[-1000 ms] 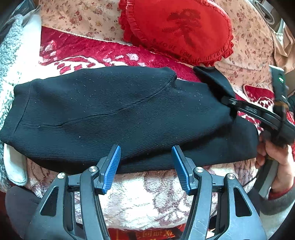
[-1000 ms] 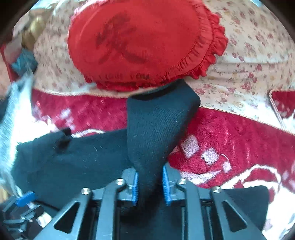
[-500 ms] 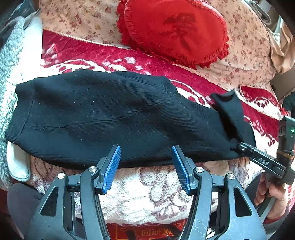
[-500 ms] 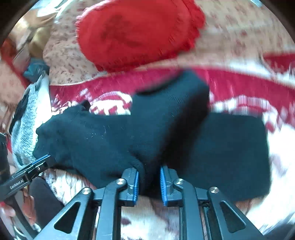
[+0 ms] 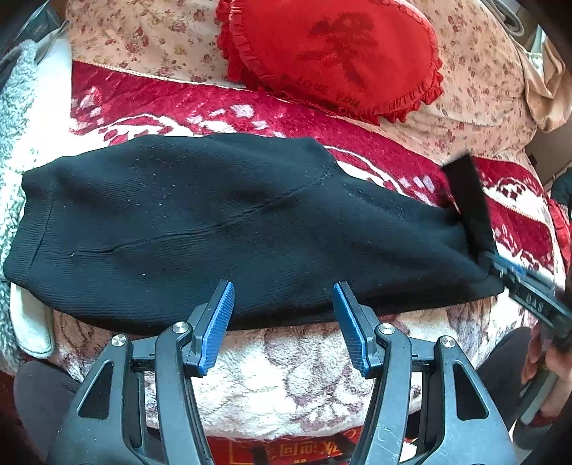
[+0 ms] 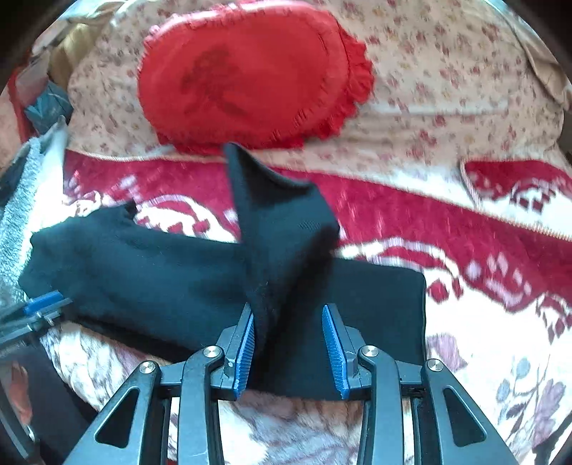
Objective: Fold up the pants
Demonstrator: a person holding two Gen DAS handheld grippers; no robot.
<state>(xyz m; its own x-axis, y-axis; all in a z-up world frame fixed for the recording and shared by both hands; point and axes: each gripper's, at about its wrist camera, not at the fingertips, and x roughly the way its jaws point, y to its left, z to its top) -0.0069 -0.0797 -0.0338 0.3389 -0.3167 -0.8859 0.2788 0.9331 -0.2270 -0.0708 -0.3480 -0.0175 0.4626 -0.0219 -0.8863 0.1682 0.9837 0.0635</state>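
Blue ribbed pads line both fingers of the left hand-held gripper, which stands wide apart with nothing between them, hovering just over the near edge of the black knit pants. The pants lie stretched sideways across a red-and-white patterned blanket on the bed, their ribbed waistband at the left end next to a grey fleece throw. A pale plush blanket with a brownish floral print covers the bed's front edge under the left gripper.

At the right end of the pants, the right hand-held gripper has its jaws parted. In the right wrist view a raised fold of the pants leg stands up between the blue pads, touching the left pad and clear of the right one, so the cloth is not pinched. The cuff of that fold points up toward the pillow. Flat fabric of the other layer lies beneath it, ending in a straight edge to the right.

Beyond the pants, a red heart-shaped pillow with a ruffled rim and a dark character on its face rests on a cream floral bedspread. A tan cloth is bunched at the far right.
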